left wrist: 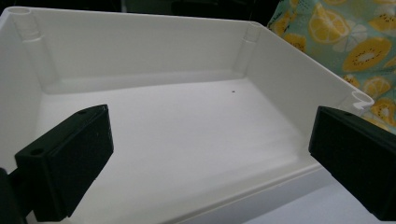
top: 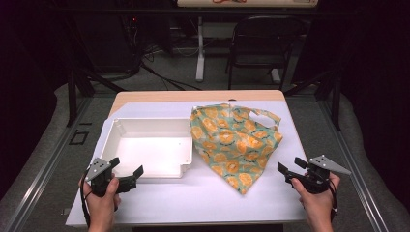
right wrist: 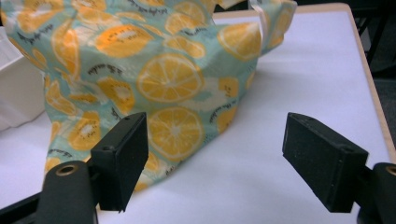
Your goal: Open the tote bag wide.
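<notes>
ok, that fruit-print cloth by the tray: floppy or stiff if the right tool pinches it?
Probably floppy: the fruit-print cloth lies rumpled in soft folds, one edge draped against the white tray. It looks thin, so likely light. Pinched at one corner by the right tool, it would likely hang and unfold; pushed, it should bunch rather than slide.

This looks like a lab or recording studio: a white-topped table (top: 203,198) stands inside a frame of dark metal struts (top: 72,96) on grey carpet, with a black folding chair (top: 263,43), loose cables (top: 154,72) and a second desk's leg (top: 199,48) behind it.
</notes>
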